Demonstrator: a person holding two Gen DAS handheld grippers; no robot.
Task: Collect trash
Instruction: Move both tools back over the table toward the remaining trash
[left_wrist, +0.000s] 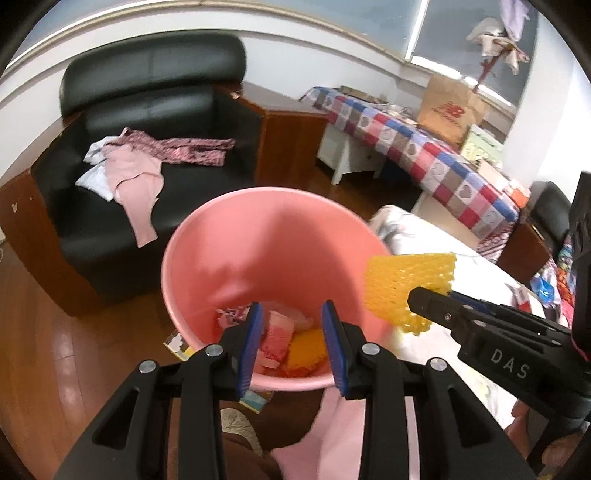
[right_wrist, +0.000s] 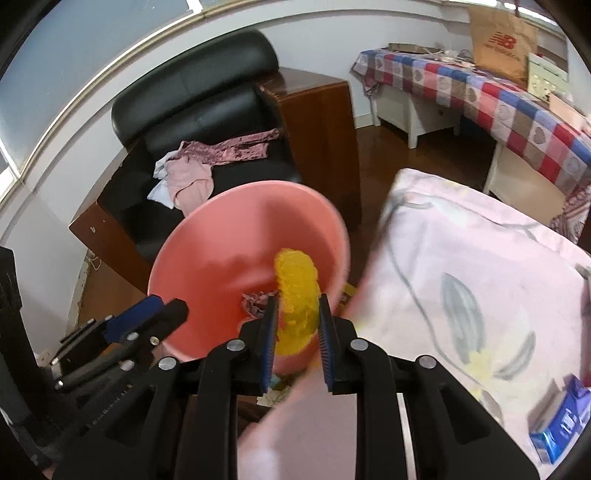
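Right tongs (right_wrist: 297, 321) clamp a piece of yellow foam netting (right_wrist: 297, 291), the kind wrapped round fruit; in the left wrist view the same netting (left_wrist: 406, 284) sticks out past the tip of the right tongs (left_wrist: 428, 299), pinched at its lower edge. Its long axis runs roughly straight on from the right fingers, up and away from them. Left tongs (left_wrist: 291, 336) are parted with nothing between the pads, hanging just over the near rim of the pink bucket (left_wrist: 207, 236).

Bucket (right_wrist: 207, 240) sits directly ahead of and below both tongs, mouth tilted toward them. Bottom already holds scraps: crumpled pinkish paper (left_wrist: 231, 315), a red-and-white wrapper (left_wrist: 279, 338), another bit of yellow netting (left_wrist: 308, 347).

Key relation: from the left wrist view the held netting hangs at the bucket's right rim, partly over the edge, not clearly inside. From the right wrist view it lines up over the bucket's opening. Judgement: the right hand is the one doing the drop; a small shift forward and toward the left tongs would put the netting fully over the opening before letting go. Light foam could catch on the rim or cling to a pad.

Bed (right_wrist: 461, 258) with floral sheet lies right of the right tongs; a blue box (right_wrist: 561, 424) lies on it near the edge
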